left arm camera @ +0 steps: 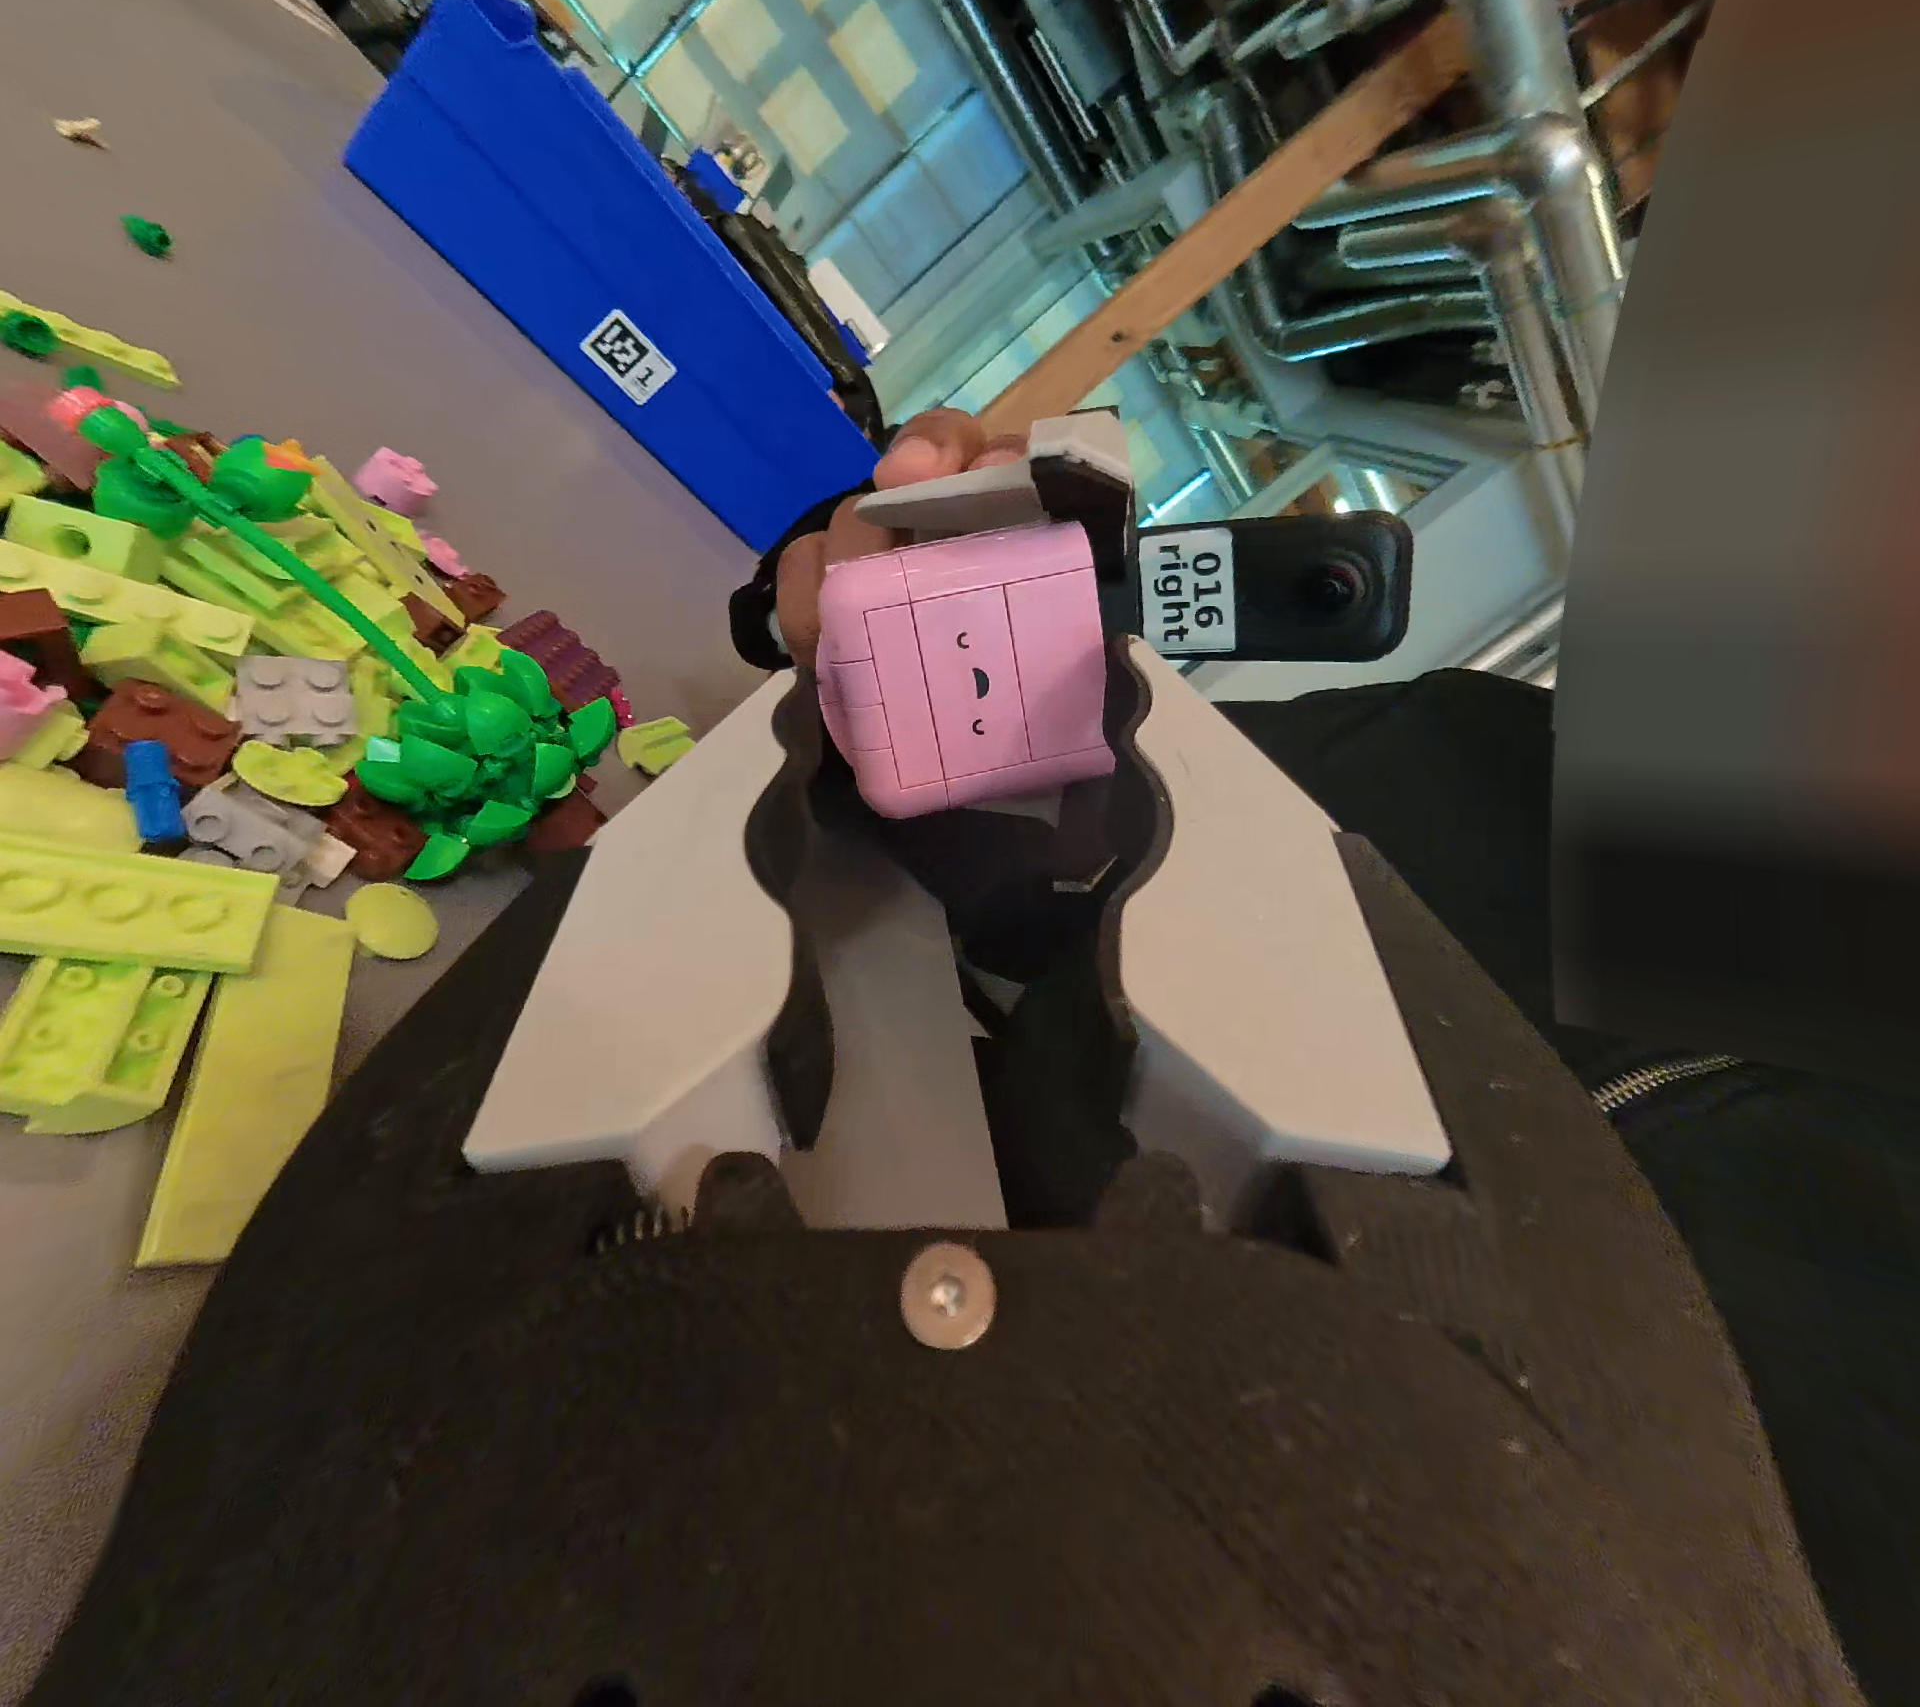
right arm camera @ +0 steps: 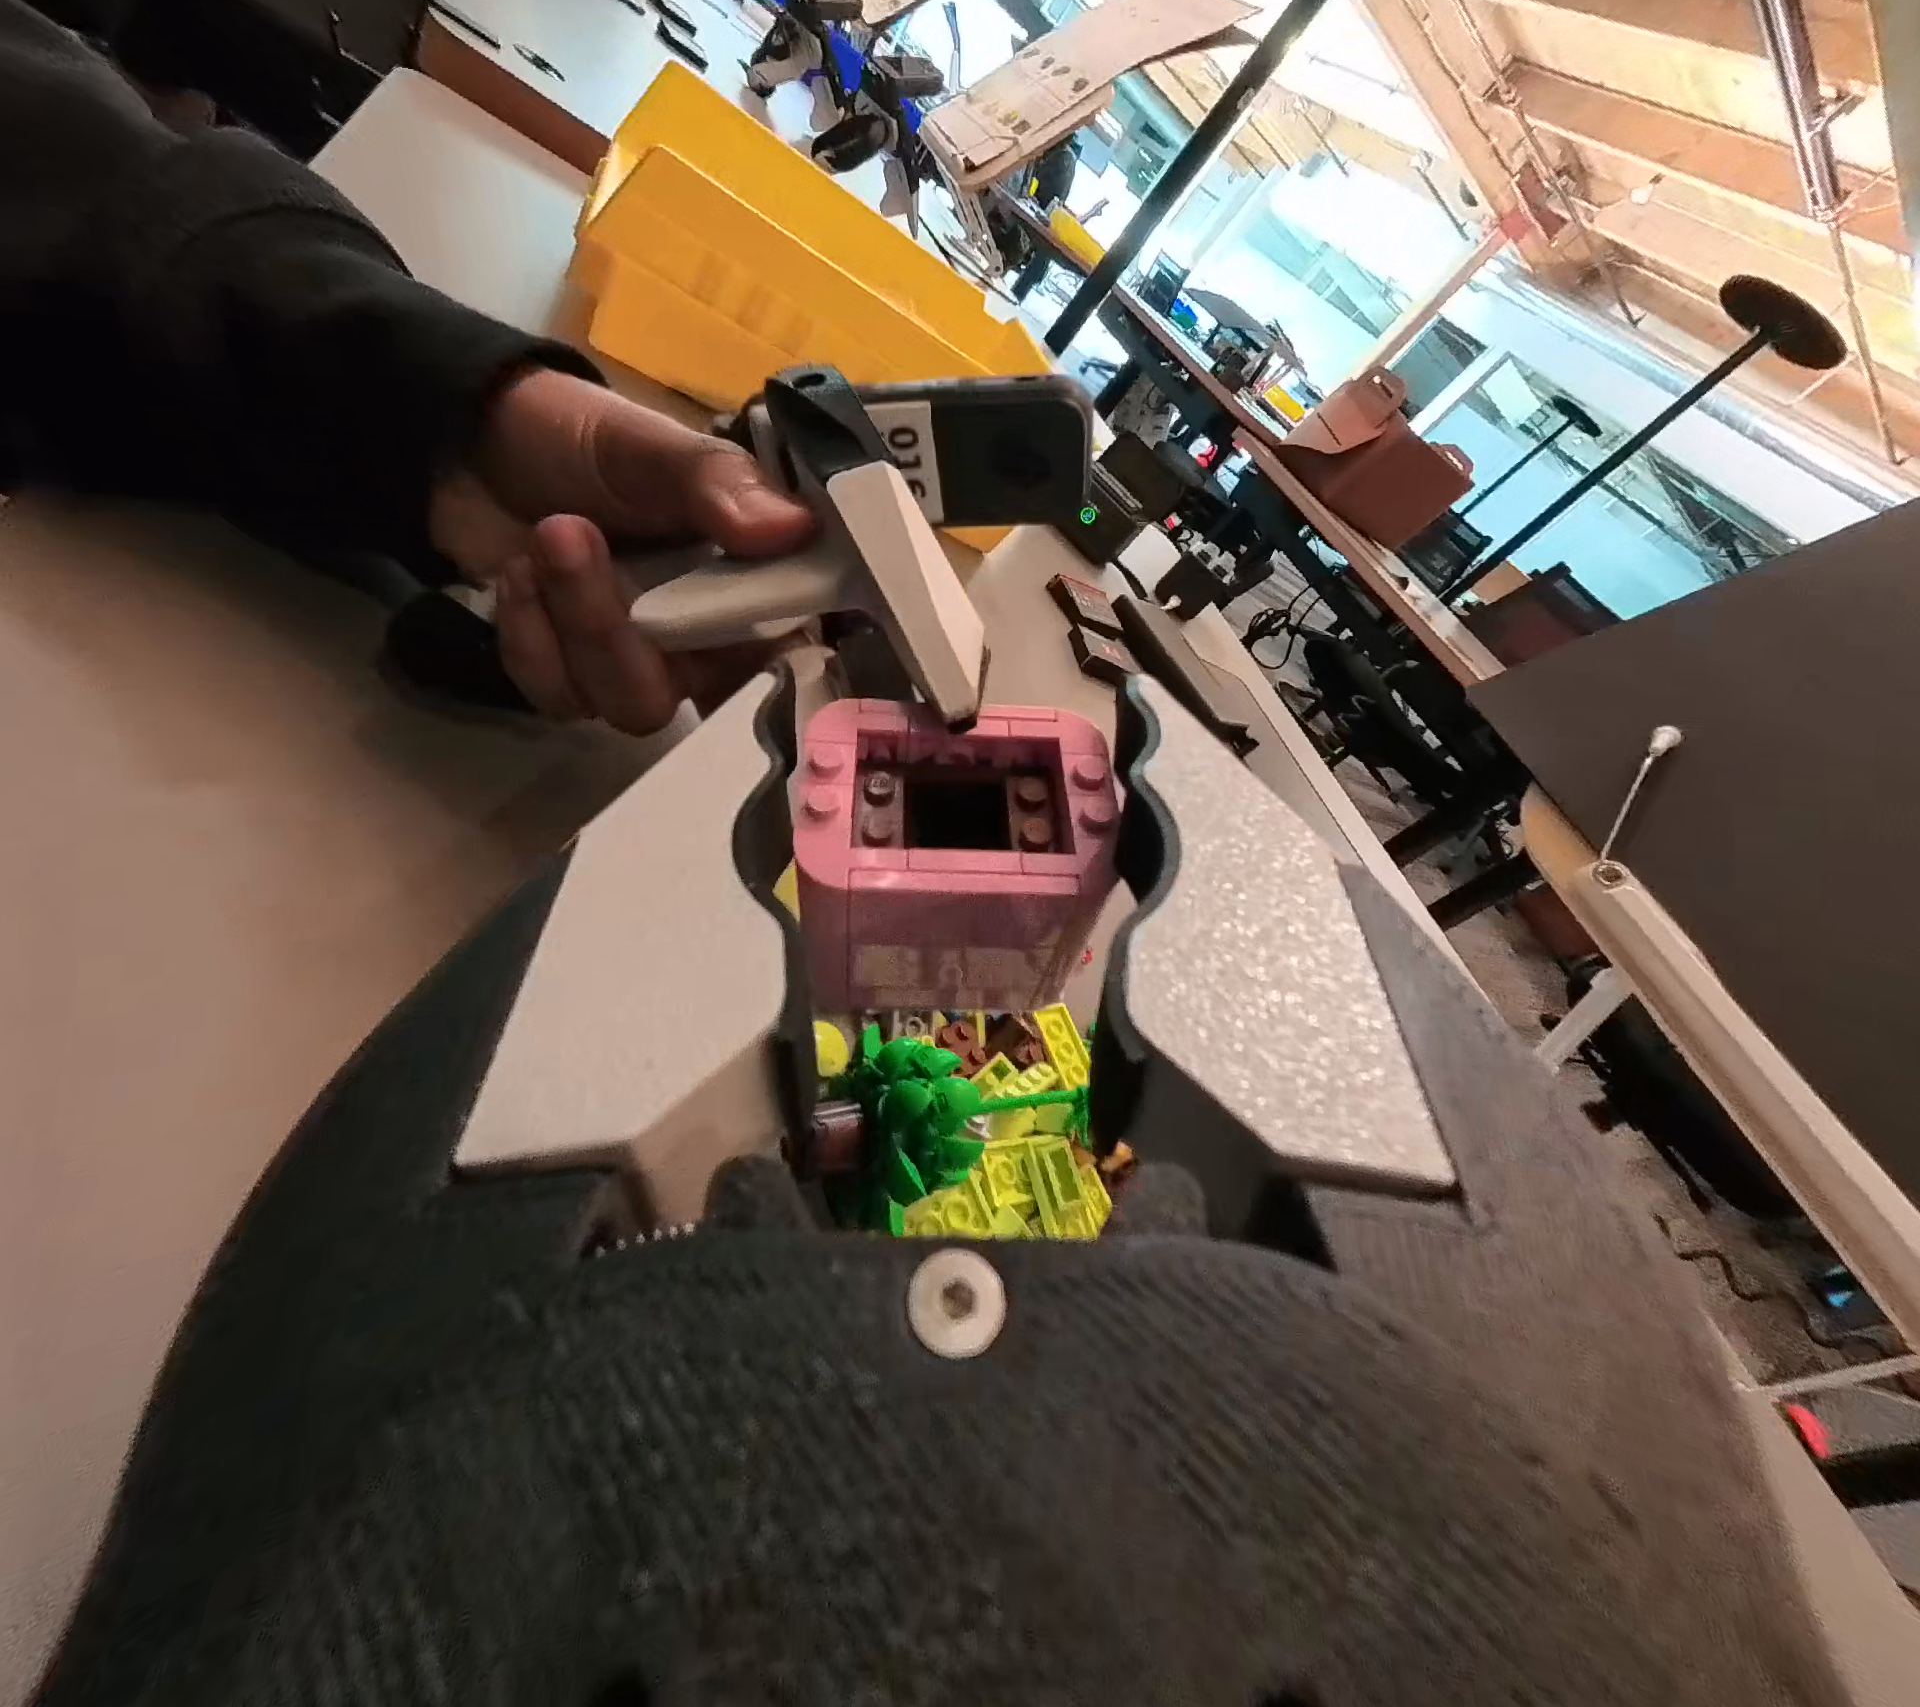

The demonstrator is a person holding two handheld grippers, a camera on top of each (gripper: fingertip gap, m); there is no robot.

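Note:
A pink brick-built pot point(left arm camera: 966, 670) with a small face on one side is held in the air between both grippers. My left gripper point(left arm camera: 966, 691) is shut on it, one finger on the top rim and one under the base. My right gripper point(right arm camera: 956, 784) is shut on its two side walls, and its open, hollow top point(right arm camera: 956, 919) faces that camera. The left gripper's grey finger point(right arm camera: 914, 597) touches the pot's far rim. The right gripper's finger point(left arm camera: 956, 504) shows above the pot in the left wrist view.
A pile of loose lime, green, brown and grey bricks point(left arm camera: 208, 670) lies on the grey table point(left arm camera: 260, 99), and also shows below the pot point(right arm camera: 977, 1148). A blue bin point(left arm camera: 582, 255) stands behind the pile. Yellow bins point(right arm camera: 769, 275) stand farther back. A hand point(right arm camera: 623, 494) holds the left gripper. My left and right fingertips are right by each other.

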